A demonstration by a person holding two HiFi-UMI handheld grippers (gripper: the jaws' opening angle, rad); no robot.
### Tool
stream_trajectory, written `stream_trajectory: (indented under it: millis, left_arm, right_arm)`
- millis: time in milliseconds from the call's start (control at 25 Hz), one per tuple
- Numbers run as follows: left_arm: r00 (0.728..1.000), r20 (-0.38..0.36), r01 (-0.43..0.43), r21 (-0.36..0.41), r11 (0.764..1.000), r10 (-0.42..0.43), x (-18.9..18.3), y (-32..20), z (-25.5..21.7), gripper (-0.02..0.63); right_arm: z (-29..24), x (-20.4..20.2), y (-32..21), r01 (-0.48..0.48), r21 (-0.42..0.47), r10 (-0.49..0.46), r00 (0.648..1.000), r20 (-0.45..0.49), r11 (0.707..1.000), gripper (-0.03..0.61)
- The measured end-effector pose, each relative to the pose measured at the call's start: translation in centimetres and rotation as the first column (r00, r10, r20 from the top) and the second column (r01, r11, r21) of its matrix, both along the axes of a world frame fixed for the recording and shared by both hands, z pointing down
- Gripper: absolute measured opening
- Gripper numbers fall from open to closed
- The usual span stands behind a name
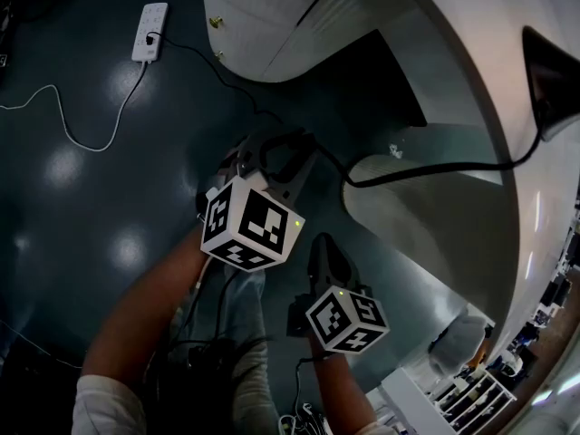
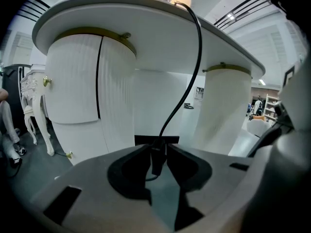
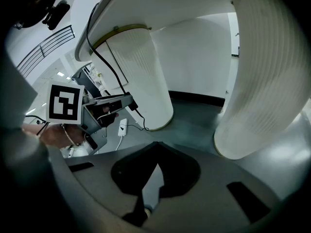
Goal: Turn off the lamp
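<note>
Head view, lamp: the dark shape at the right edge, likely the lamp (image 1: 548, 75), stands on the white table (image 1: 471, 25). Its black cord (image 1: 426, 175) drops off the edge towards the floor.
Head view, left gripper: the left gripper (image 1: 276, 157) is low beside the table, with the cord leading into its jaws.
Head view, right gripper: the right gripper (image 1: 322, 254) hangs just beside it, near the person's legs.
Head view, floor: a white power strip (image 1: 149, 31) lies well apart.
Left gripper view, grasp: the jaws are clenched on a black oblong piece on the cord, apparently the inline switch (image 2: 156, 159).
Left gripper view, lamp: the bulb above the tabletop glows, so the lamp is lit.
Right gripper view, jaws: drawn together at the tips, with nothing between them.
Progress: the switch is reached and gripped. Pressing it until the light goes out is what remains.
</note>
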State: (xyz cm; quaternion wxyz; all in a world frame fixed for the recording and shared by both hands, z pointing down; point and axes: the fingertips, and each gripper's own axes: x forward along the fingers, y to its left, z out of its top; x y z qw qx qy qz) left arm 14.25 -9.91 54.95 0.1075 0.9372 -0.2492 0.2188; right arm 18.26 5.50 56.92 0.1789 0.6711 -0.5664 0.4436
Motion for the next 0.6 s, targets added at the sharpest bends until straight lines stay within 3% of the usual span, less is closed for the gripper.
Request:
stream_trajectory:
  millis: [600]
  left_arm:
    - [1.000, -0.007, 0.022, -0.008, 1.000, -0.022, 0.01, 0.05, -0.12, 0.098]
  right_arm:
    - [0.11, 0.23, 0.11, -0.008, -0.001, 0.008, 1.000, 0.002, 1.000, -0.002]
